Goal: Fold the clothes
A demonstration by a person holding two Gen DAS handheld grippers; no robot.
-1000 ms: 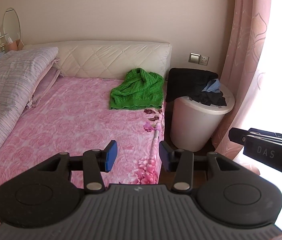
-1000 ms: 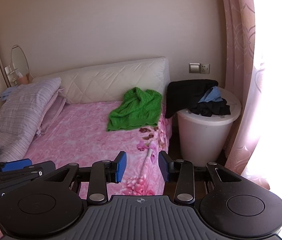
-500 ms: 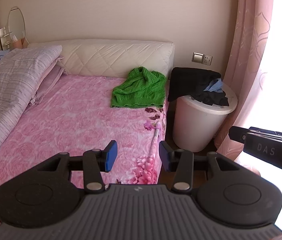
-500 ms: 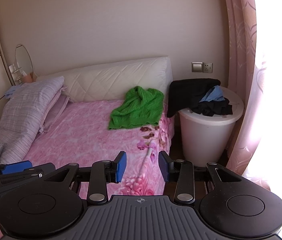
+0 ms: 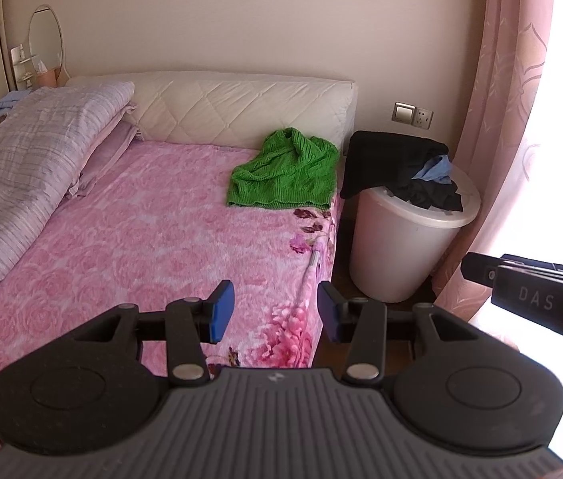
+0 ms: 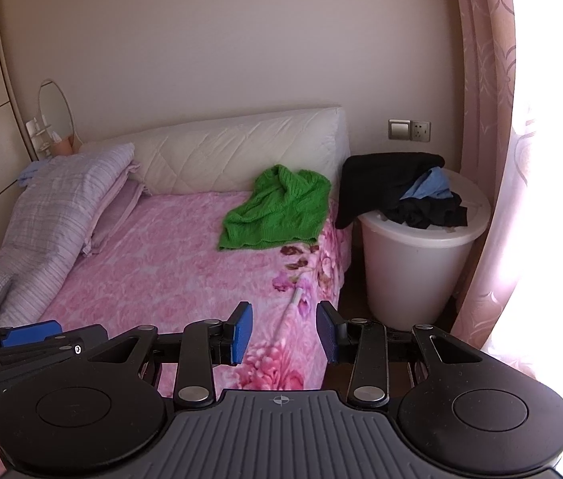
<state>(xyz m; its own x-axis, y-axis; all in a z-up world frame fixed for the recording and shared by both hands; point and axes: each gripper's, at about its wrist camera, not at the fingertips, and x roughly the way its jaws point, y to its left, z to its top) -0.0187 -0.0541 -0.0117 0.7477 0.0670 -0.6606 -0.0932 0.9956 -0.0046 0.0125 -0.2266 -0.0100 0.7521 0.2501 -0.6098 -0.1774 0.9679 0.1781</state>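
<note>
Green knit sweater (image 5: 283, 169) lies in a loose, rumpled heap at the far right corner of the bed (image 5: 153, 239), just below the quilted headboard (image 5: 241, 107) and close to the mattress edge. By its look it is a chunky open knit: soft, limp, moderately light, and likely to stretch and sag if lifted from one point. The ribbed hem along its near edge is the straightest, firmest line on show and seems the best place to take hold, one corner per gripper. Sleeves and neckline are buried in the folds and cannot be traced; whether the heap is partly folded or merely dropped cannot be settled either. More clothes, a black garment (image 5: 385, 155) and a blue one (image 5: 435, 169), sit piled on the white bin (image 5: 405, 247) just beside the bed, the black piece draping over the rim; how many items make up the pile is unclear. Left gripper (image 5: 275, 311) hangs well short of the sweater with its blue pads apart and nothing between them. Right gripper (image 6: 283, 333) is likewise spread and empty. Strong window glare beside the pink curtain (image 5: 509, 119) washes out the right side of both views.
</note>
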